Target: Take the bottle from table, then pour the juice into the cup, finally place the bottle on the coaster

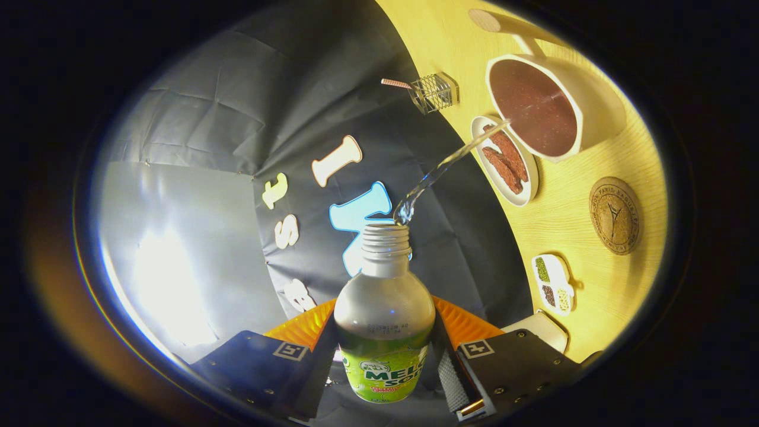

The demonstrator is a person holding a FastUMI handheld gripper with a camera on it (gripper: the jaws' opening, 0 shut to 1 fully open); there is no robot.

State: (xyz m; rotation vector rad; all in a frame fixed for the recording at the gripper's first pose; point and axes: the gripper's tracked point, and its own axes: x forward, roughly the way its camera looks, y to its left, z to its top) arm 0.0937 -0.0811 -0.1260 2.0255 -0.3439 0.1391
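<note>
Between the gripper (384, 362) fingers, clamped on both sides: open green-labelled plastic bottle (384, 320), long axis pointing ahead, clear stream arcing into the wide white cup (599, 107) beyond, round cork coaster (615, 216) just beside that cup on the yellow wooden table (569, 219).

Green-labelled bottle (384, 320), pale grey upper part and neck, clamped between both fingers of the gripper (385, 362). Clear stream (450, 160) arcing to a cream cup (557, 107) with speckled reddish-brown inside. White plate (505, 161) with brown strips. Brown round coaster (615, 215), embossed pattern. Yellow wood-grain table (569, 237). White small dish (554, 283), green and dark fillings. Silvery wire rack (436, 92).
</note>
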